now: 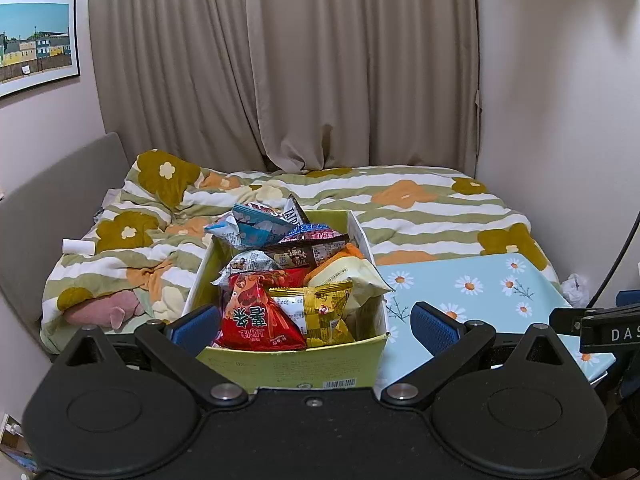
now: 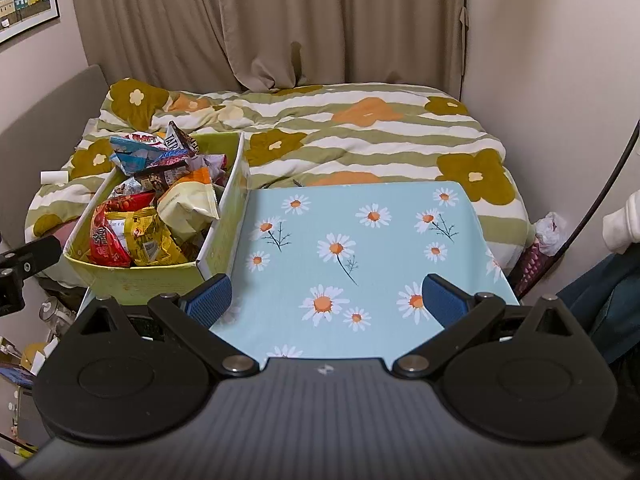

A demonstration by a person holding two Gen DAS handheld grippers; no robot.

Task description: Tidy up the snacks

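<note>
Left claw (image 1: 316, 326): jaws spread wide with nothing between the blue pads; it hangs at the near end of the box, the left pad (image 1: 195, 329) beside the box's near-left corner and the right pad (image 1: 436, 328) over the bench surface.
Right claw (image 2: 326, 300): jaws likewise wide apart and holding nothing, poised above the near part of the daisy cloth, the box lying at its 10 o'clock.
Bench (image 2: 360, 240): a low surface covered in pale blue cloth printed with white daisies; it carries the box along its left edge.
Box (image 1: 288, 364): yellow-green carton, open at the top, a barcode on its near wall; whether the near wall touches the left claw's pad I cannot tell.
Snacks, near end: a red triangular packet (image 1: 256, 320) with white lettering leans against the near wall; just at its 3 o'clock sits a yellow packet (image 1: 324, 312).
Snacks, middle: a pale cream bag (image 1: 352, 276) rests at 1 o'clock of the yellow packet, with a dark brown packet (image 1: 304, 254) behind it.
Snacks, far end: a light blue packet (image 1: 256, 226) pokes above the rim at the 12 o'clock end.
Bed (image 2: 360, 136): beyond the bench, under a green-and-white striped quilt with mustard and orange flowers.
Curtain (image 1: 280, 60): beige drapes at 12 o'clock behind the bed.
Picture (image 1: 36, 40): a framed print of coloured houses on the wall at 10 o'clock.
</note>
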